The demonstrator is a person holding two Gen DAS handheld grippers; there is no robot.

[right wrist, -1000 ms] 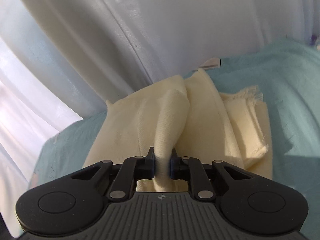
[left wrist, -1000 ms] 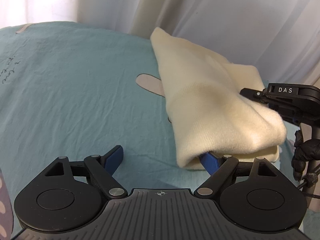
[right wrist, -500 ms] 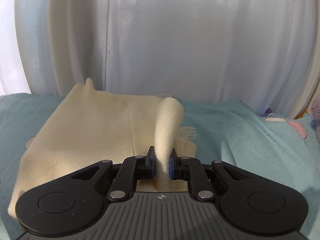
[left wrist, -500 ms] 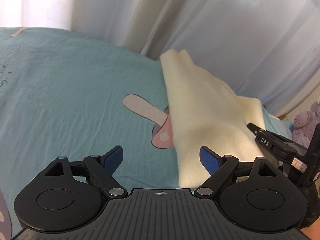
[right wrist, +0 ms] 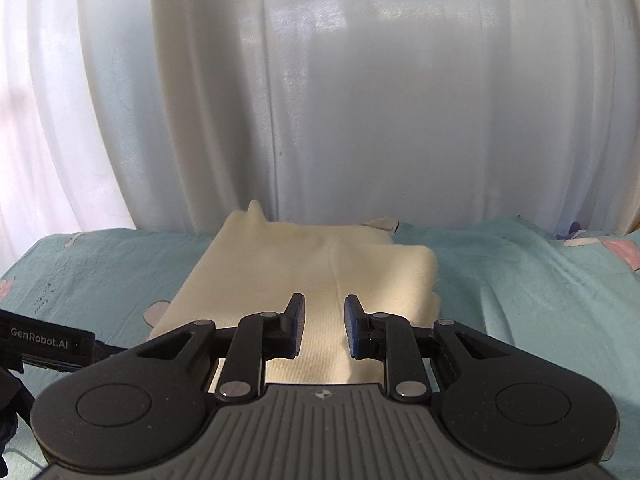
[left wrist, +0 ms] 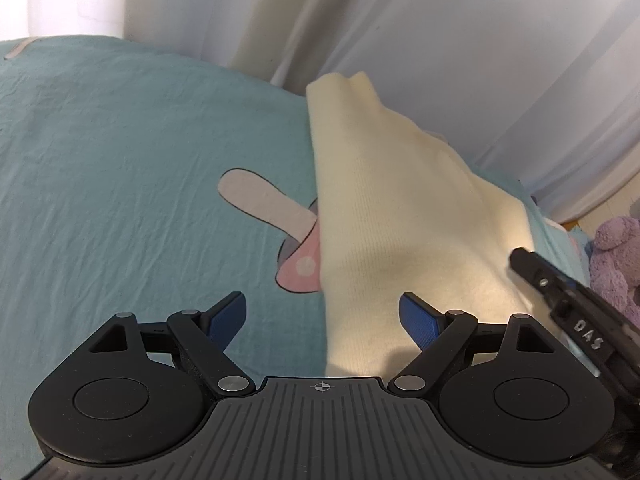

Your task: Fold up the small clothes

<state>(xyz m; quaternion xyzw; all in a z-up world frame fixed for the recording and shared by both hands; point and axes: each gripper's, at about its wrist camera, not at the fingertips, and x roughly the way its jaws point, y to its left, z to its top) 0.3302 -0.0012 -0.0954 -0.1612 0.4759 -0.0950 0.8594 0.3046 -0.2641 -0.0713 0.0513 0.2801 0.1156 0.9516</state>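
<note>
Your left gripper [left wrist: 322, 316] has its jaws spread wide and holds nothing; the left blue pad [left wrist: 228, 314] hangs over the bare sheet [left wrist: 120, 168], and the right pad sits over the near edge of the cloth [left wrist: 400, 220]. That cream knit cloth lies folded flat on the bed, running from just ahead of your left jaws, on their right half, up and away to a small peaked corner near the curtain [left wrist: 480, 60]. Left of the cloth, ahead of the left jaws, a mushroom print [left wrist: 288, 236] on the sheet is partly tucked under the cloth's edge. To the right of the left jaws you can see the tip of your right gripper [left wrist: 560, 296] above the cloth's right side, and beyond it a purple plush toy [left wrist: 616, 256].

Your right gripper [right wrist: 322, 324] has its jaws parted with a clear gap and grips nothing. The cloth [right wrist: 304, 264] lies straight ahead of and under these jaws, a seam line running down its middle into the gap between them. Its right edge is rumpled, lying a little thicker there. Teal sheet [right wrist: 520, 280] spreads to either side of the jaws, and the white curtain [right wrist: 360, 100] hangs behind the far edge of the bed
</note>
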